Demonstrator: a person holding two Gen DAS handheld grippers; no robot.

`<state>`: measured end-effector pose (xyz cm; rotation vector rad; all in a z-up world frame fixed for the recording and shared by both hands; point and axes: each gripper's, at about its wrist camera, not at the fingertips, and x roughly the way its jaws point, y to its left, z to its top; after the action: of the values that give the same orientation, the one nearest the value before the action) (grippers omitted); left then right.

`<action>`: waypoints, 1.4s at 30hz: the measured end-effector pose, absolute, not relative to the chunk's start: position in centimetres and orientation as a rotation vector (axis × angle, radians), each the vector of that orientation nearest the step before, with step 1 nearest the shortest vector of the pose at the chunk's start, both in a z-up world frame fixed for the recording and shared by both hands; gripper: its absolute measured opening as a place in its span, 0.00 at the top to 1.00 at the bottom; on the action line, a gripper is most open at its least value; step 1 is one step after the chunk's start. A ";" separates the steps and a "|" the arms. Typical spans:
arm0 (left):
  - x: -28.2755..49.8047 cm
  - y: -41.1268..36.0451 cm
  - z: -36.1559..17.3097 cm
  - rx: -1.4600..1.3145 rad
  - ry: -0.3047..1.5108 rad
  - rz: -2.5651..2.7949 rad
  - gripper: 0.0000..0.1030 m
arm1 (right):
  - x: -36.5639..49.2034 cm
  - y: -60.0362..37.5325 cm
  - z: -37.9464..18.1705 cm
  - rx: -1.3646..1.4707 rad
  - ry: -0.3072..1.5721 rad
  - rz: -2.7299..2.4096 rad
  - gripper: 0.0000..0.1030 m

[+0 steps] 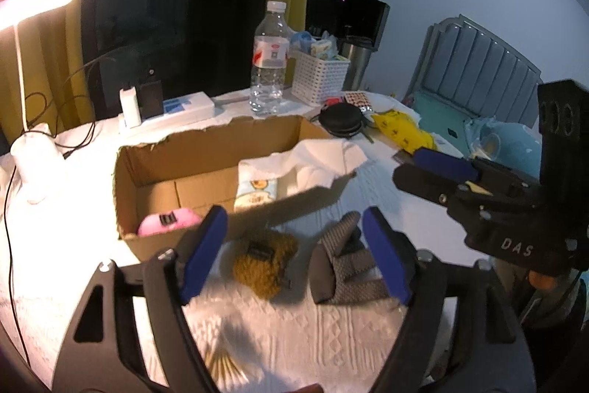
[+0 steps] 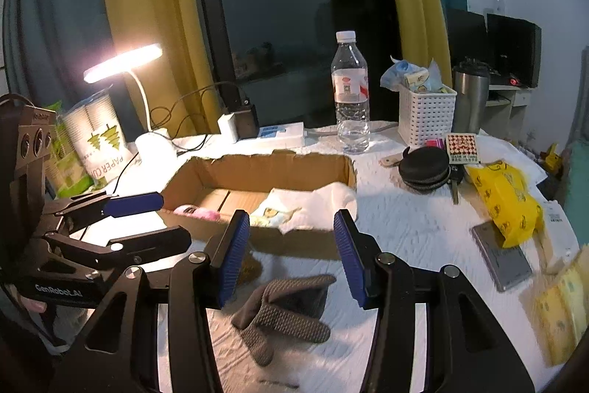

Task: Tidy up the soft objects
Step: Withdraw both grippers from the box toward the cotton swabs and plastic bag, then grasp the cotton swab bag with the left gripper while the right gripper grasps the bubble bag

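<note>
A low cardboard box stands on the white cloth. In it lie a pink soft thing, a tissue pack and a white cloth. In front of the box lie a brown fuzzy pouch and a grey knit glove. My left gripper is open above the pouch, its right finger over the glove. My right gripper is open above the glove. Both are empty. Each gripper shows in the other's view.
Behind the box stand a water bottle, a white basket, a lit desk lamp and chargers with cables. To the right lie a black round case, a yellow bag and a steel mug.
</note>
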<state>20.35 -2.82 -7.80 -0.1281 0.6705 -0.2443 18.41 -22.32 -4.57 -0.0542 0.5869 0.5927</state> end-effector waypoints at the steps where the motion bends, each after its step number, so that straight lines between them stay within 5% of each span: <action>1: 20.0 -2.8 -7.9 -0.129 0.671 -0.243 0.25 | 18.1 -22.3 -4.7 -0.058 0.592 0.591 0.51; 24: 14.2 -0.1 -13.7 -0.166 0.801 -0.143 0.24 | 12.7 -23.7 -10.1 -0.061 0.704 0.557 0.50; 42: 16.9 1.0 -18.2 -0.100 0.956 0.007 0.24 | 13.6 -24.3 -14.2 -0.089 0.827 0.612 0.43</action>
<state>16.92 0.95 -18.20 -0.1002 0.9556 0.0069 13.64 -24.27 -14.21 -0.0894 0.8271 0.6124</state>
